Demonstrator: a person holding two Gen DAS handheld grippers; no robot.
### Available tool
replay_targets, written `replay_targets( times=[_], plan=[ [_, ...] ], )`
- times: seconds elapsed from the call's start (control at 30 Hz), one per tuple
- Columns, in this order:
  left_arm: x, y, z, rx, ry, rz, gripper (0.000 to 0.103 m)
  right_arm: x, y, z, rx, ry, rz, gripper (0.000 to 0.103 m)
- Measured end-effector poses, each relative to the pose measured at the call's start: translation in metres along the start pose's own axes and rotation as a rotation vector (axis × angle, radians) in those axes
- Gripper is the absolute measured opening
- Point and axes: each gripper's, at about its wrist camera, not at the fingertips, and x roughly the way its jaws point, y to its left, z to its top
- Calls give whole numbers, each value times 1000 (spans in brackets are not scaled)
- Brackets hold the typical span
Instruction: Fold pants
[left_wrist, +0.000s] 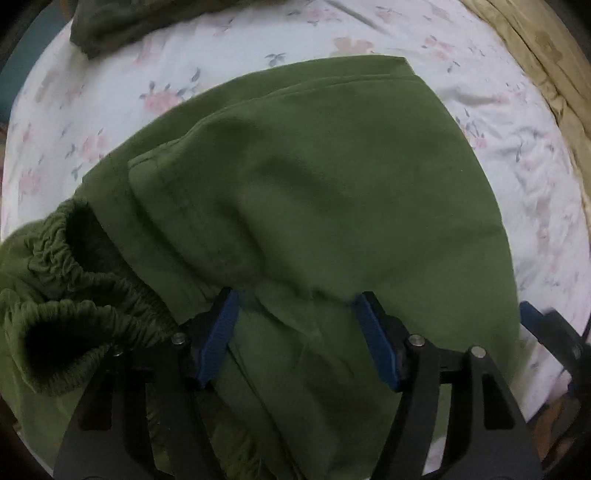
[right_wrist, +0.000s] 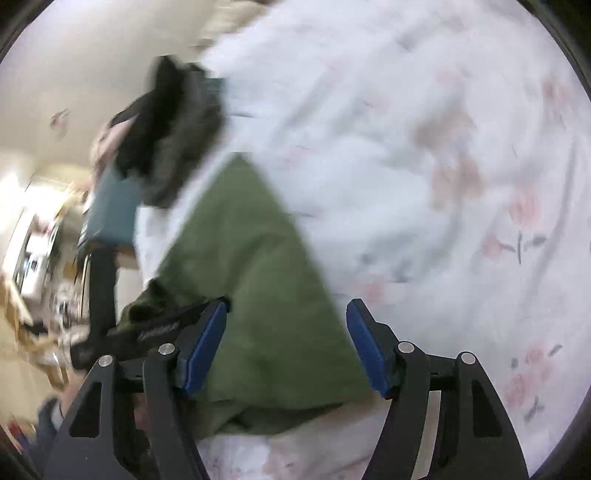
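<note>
Olive green pants (left_wrist: 314, 177) lie folded on a white floral bedsheet (left_wrist: 498, 122), their gathered elastic waistband (left_wrist: 62, 273) bunched at the lower left. My left gripper (left_wrist: 298, 297) points down over the near part of the pants, open, with flat cloth under the gap and neither blue pad pressing on it. In the blurred right wrist view the pants (right_wrist: 255, 280) run up the middle. My right gripper (right_wrist: 287, 306) stands open over their near edge. The right gripper's blue tip (left_wrist: 535, 317) also shows at the pants' right side.
A second dark green garment (left_wrist: 114, 26) lies at the sheet's far left. A tan quilted cover (left_wrist: 543, 62) borders the sheet at the upper right. In the right wrist view, a dark clothes heap (right_wrist: 173, 136) sits beyond the pants, with cluttered shelves (right_wrist: 33, 258) past the bed edge.
</note>
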Motion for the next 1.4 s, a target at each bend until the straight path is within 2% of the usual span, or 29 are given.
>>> replay_targets(
  times=[0.07,0.2,0.27,0.37,0.47,0.53,0.67,0.7,0.77,0.87,0.93,1.03,1.07,1.13,1.2,1.27,1.4],
  plan=[
    [-9,-1,2,-16,16,-10,64,13,-11,-3,45,35,10,70],
    [-55,0,5,-57,-39,-131,65,19,1,-13,24,77,68,70],
    [-77,-4,8,-29,-83,-132,66,17,7,-12,2,70,39,70],
    [-94,-2,18,-33,-124,-119,67,21,7,-14,33,62,24,66],
    [-99,-1,31,-61,-123,-119,68,20,4,-19,21,55,5,44],
    [-100,-1,38,-65,-118,-120,68,11,-2,-21,48,37,56,13],
    [-98,-14,59,-38,-127,-103,68,-11,19,-23,-69,-27,124,8],
    [-97,-19,66,-41,-117,-105,69,-16,27,-25,-103,-40,138,7],
    [-90,-32,78,-42,-67,-102,77,-24,48,-30,-195,-60,166,7],
    [-82,-56,94,-13,-36,-126,78,-31,74,-41,-321,-60,193,7],
    [-74,-70,104,11,-23,-45,79,-29,88,-49,-396,-47,197,7],
    [-58,-81,113,61,-5,148,78,-26,102,-55,-457,-25,214,6],
    [-54,-83,113,96,8,200,76,-25,105,-58,-480,-15,220,6],
    [-58,-77,112,107,6,172,28,-23,113,-61,-516,4,238,6],
    [-73,-60,107,91,-5,156,11,-23,123,-65,-554,14,255,6],
    [-96,-44,96,120,-45,144,6,-24,135,-72,-595,23,280,6],
    [-151,5,70,78,-118,64,4,-29,171,-95,-724,39,332,6]
  ],
)
